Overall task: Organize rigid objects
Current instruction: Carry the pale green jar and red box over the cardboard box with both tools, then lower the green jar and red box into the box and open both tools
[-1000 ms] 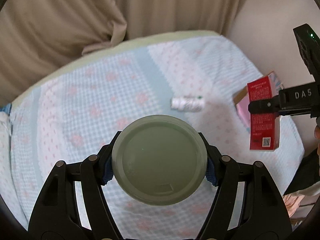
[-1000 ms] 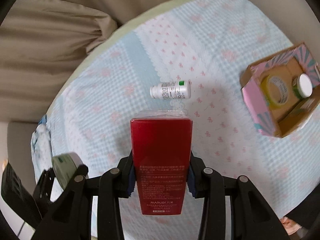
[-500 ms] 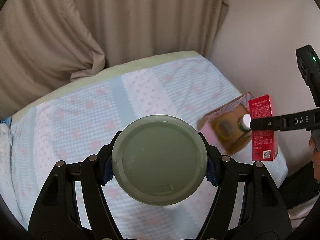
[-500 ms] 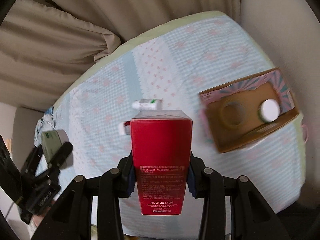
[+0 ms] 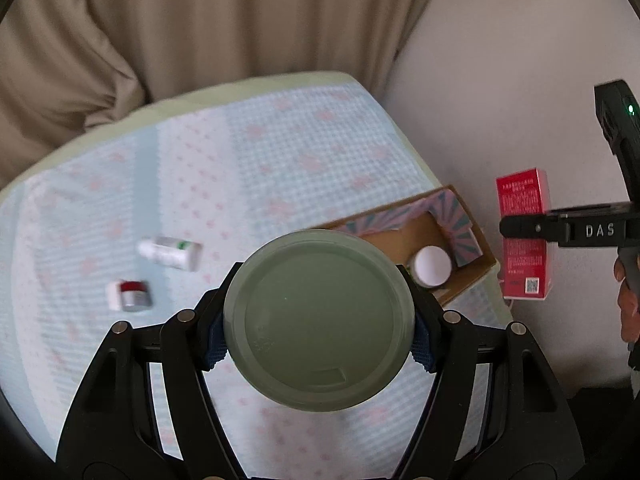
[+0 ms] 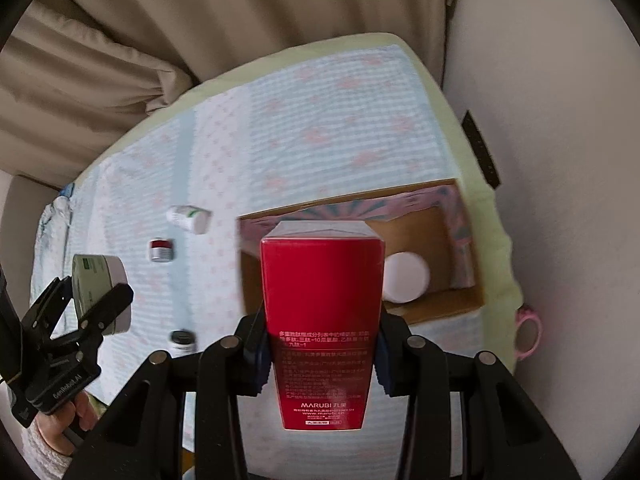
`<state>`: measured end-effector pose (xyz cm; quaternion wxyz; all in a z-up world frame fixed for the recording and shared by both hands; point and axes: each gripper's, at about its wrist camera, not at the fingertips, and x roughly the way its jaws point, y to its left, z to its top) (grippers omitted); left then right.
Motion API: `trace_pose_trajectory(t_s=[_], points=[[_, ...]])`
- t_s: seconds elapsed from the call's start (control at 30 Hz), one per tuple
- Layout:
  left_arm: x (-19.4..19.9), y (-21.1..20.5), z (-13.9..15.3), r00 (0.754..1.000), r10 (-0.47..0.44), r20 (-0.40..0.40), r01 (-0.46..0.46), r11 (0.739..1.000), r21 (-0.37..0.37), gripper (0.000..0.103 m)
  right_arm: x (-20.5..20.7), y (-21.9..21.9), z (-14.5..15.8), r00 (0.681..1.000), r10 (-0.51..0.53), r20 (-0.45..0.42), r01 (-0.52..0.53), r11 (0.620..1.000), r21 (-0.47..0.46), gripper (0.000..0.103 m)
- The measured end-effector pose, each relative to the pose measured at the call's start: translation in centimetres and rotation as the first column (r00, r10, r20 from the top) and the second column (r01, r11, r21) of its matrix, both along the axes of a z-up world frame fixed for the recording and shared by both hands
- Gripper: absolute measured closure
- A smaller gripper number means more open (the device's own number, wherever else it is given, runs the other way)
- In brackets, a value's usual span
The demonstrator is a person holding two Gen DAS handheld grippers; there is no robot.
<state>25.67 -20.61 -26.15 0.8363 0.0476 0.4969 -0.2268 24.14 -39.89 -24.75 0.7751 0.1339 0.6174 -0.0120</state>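
A cardboard box [image 6: 460, 240] sits on the bed [image 6: 320, 120] near the wall [image 6: 560, 200], with a capped jar [image 6: 406, 276] inside. To its left lie a bottle [image 6: 190, 218] and, nearer, a small jar [image 6: 161, 250].

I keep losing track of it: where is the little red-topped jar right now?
The small red-topped jar lies on the blue checked bedspread, left of the cardboard box, just below the white plastic bottle.

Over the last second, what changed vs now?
Both tools swung across the bed toward the cardboard box by the wall: it went from the frame edge to just behind the red carton in the right wrist view. No grasp or release. Left tool stays clamped on the green round container, right tool on the carton. White bottle and small red-capped jar lie unmoved.
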Motion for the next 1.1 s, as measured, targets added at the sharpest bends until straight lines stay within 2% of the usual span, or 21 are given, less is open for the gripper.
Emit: trace_pose_trajectory(t_s=[0.3,0.5,0.67,0.83,1.1], points=[[2.6,-10.3,-7.0,0.993,-0.080,-0.087,0.085,0.995,0.059,0.036,2.7,-7.4,-6.6,0.995,0.019,-0.094,-0.019,1.000,-0.002,0.065],[4.0,-15.5,-13.4,0.978,-0.141,-0.152,0.158,0.981,0.111,0.036,4.8,-9.3,-12.1,0.987,0.081,-0.142,-0.085,0.996,-0.027,0.065],[3.9,-17.7,-18.0,0.962,-0.173,-0.210,0.207,0.966,0.155,0.036,5.9,-9.8,-15.6,0.975,0.149,-0.164,-0.158,0.987,-0.044,0.065],[3.1,-18.5,-19.7,0.954,-0.211,-0.213,0.254,0.946,0.202,0.036,6.4,-9.7,-17.1,0.965,0.195,-0.176,-0.207,0.977,-0.049,0.065],[2.8,-19.1,-19.7,0.944,-0.259,-0.205,0.304,0.925,0.230,0.036,6.9,-9.3,-18.2,0.941,0.270,-0.205,-0.288,0.955,-0.064,0.065]])
